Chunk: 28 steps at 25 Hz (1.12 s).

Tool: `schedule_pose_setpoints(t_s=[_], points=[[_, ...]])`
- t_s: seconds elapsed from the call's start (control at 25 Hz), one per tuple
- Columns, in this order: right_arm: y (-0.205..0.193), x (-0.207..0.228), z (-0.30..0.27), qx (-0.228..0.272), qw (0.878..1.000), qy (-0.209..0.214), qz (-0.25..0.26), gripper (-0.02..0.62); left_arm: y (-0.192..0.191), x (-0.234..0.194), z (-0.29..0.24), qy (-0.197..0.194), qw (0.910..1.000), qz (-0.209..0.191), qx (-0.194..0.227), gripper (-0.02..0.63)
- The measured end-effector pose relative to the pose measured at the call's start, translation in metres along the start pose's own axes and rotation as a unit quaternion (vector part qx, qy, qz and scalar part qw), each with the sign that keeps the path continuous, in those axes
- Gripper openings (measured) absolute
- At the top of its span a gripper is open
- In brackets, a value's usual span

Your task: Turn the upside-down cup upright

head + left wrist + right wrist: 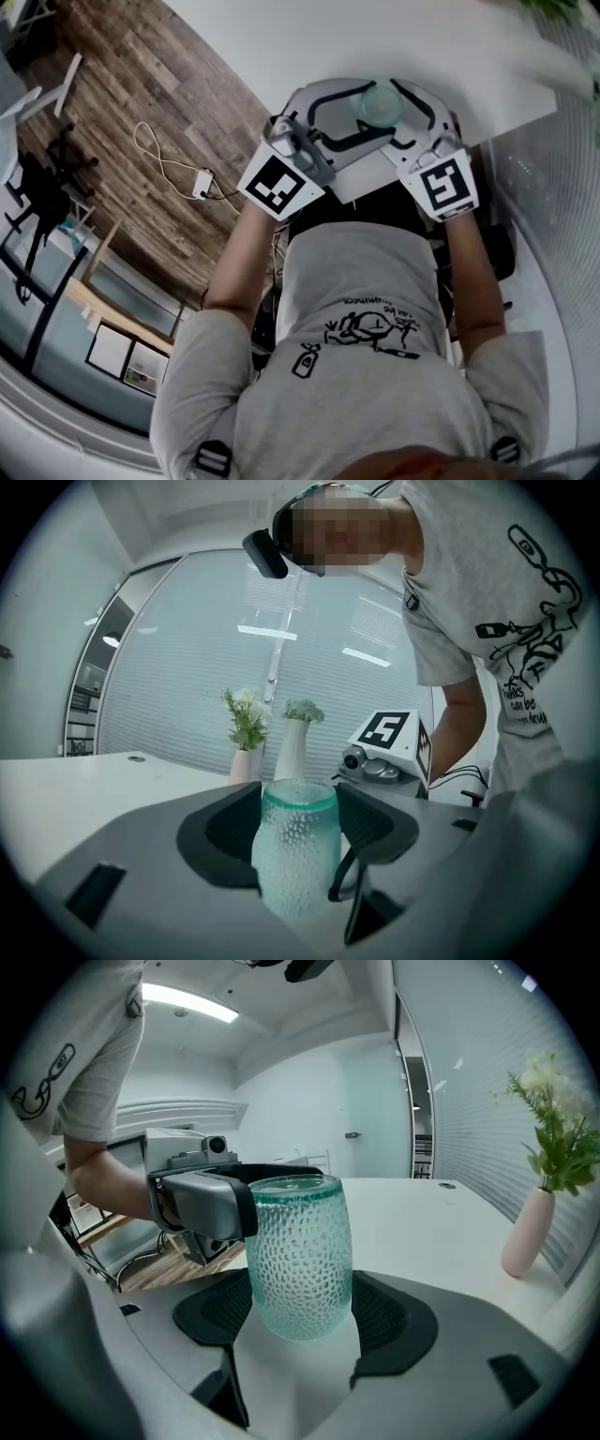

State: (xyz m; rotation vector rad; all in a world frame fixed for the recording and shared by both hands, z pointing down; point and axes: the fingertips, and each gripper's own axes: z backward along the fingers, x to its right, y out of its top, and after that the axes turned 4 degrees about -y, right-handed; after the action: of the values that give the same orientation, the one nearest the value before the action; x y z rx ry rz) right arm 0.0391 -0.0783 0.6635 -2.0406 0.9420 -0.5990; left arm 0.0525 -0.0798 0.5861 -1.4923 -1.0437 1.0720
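Observation:
A dimpled, green-tinted glass cup [380,103] is upright with its rim on top, held between both grippers over the near edge of the white table [375,37]. My left gripper [349,114] has its black pads against the cup [295,846] on both sides. My right gripper [401,105] likewise presses its pads on the lower part of the cup [300,1255]. In the right gripper view, a left gripper finger [202,1204] lies against the cup's upper left side. Whether the cup's base touches the table is hidden.
A pink vase [523,1232] with flowers and a white vase [292,747] stand farther back on the table. The table's near edge is at the person's waist. The wooden floor [141,94] at the left carries a cable and adapter [202,183].

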Motion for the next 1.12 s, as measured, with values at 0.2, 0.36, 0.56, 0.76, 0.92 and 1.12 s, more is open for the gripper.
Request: schedule_pose_setpoints(t_s=[0.2, 0.36, 0.56, 0.76, 0.92, 1.12], points=[[-0.007, 0.001, -0.004, -0.001, 1.000, -0.005, 0.006, 0.350, -0.009, 0.001, -0.002, 0.001, 1.0000, 0.000, 0.002, 0.256], [-0.007, 0.002, -0.004, -0.007, 1.000, -0.009, 0.018, 0.350, -0.010, 0.001, -0.001, 0.003, 1.0000, -0.007, 0.003, 0.256], [-0.016, 0.001, -0.005, -0.007, 1.000, -0.014, 0.021, 0.350, -0.016, 0.005, -0.003, 0.005, 0.9999, -0.013, 0.009, 0.256], [-0.018, 0.001, -0.005, -0.004, 1.000, -0.014, 0.021, 0.350, -0.018, 0.007, -0.004, 0.006, 0.9998, -0.016, 0.006, 0.256], [-0.023, 0.005, -0.013, -0.005, 1.000, -0.012, 0.023, 0.350, -0.026, 0.001, -0.006, 0.010, 0.9998, -0.019, 0.002, 0.256], [-0.034, 0.004, -0.015, -0.007, 1.000, -0.011, 0.023, 0.348, -0.036, 0.004, -0.009, 0.012, 0.9997, -0.021, 0.000, 0.256]])
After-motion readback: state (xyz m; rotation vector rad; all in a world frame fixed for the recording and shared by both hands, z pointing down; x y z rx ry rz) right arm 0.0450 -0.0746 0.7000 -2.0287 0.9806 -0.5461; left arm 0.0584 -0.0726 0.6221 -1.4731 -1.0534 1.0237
